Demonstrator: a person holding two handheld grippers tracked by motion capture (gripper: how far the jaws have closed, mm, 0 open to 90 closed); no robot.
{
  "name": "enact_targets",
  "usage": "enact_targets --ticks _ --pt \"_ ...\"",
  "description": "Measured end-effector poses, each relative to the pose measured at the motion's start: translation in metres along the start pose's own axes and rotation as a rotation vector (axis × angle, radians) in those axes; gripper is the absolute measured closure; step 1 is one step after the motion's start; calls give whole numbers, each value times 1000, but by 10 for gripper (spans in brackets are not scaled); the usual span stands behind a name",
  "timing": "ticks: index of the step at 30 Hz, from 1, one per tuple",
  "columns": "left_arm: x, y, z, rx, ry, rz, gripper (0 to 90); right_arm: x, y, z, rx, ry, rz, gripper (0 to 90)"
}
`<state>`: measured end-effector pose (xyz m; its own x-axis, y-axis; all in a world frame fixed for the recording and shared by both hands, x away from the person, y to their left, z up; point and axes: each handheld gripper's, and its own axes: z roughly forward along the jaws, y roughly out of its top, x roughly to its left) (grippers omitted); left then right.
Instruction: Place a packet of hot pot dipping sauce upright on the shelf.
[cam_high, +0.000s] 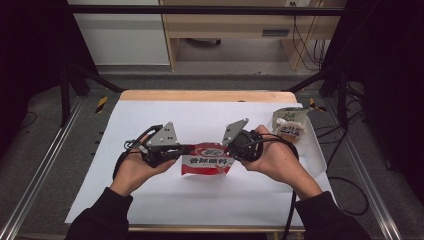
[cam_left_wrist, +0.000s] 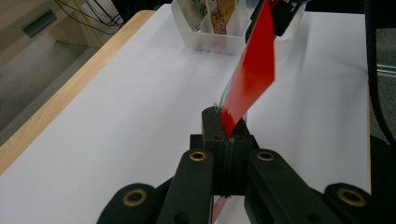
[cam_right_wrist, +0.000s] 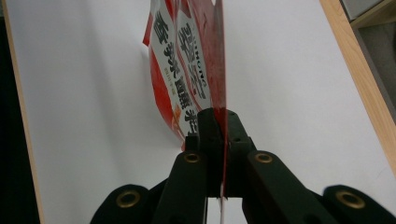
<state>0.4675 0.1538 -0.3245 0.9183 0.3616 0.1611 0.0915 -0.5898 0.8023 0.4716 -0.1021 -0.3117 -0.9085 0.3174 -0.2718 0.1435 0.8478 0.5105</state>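
glossy red foil pouch (cam_high: 207, 159), matt white paper sheet (cam_high: 200, 200).

From above the person's side the high view looks forward and down over the whole white table (cam_high: 150, 200), while each gripper view sits close behind its own jaws, facing along them at the same red pouch (cam_left_wrist: 250, 74) from opposite ends.

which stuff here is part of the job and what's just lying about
In the job:
red sauce packet
left gripper, shut on one end
right gripper, shut on the other end

Lying about:
clear bin
pouches in it
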Motion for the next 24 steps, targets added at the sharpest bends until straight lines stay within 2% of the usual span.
enact_targets --ticks 3,6,11,13,18,24 --pt "0 0 -2 -10 8 -5 882 -3 4 -6 3 -9 4 899" --pt "-1 -1 -3 -44 26 -21 789 -7 9 -13 14 -16 1 900" --pt "-1 -3 -2 -50 46 -22 612 -14 12 -21 46 -34 -12 900" --pt "-1 -5 -1 -62 52 -35 563 -16 12 -24 56 -35 -9 900" --pt "-4 -11 2 -60 71 -33 436 -22 10 -29 68 -42 9 900" --pt "-9 -26 5 -31 101 -45 327 -29 4 -32 69 -45 42 900"
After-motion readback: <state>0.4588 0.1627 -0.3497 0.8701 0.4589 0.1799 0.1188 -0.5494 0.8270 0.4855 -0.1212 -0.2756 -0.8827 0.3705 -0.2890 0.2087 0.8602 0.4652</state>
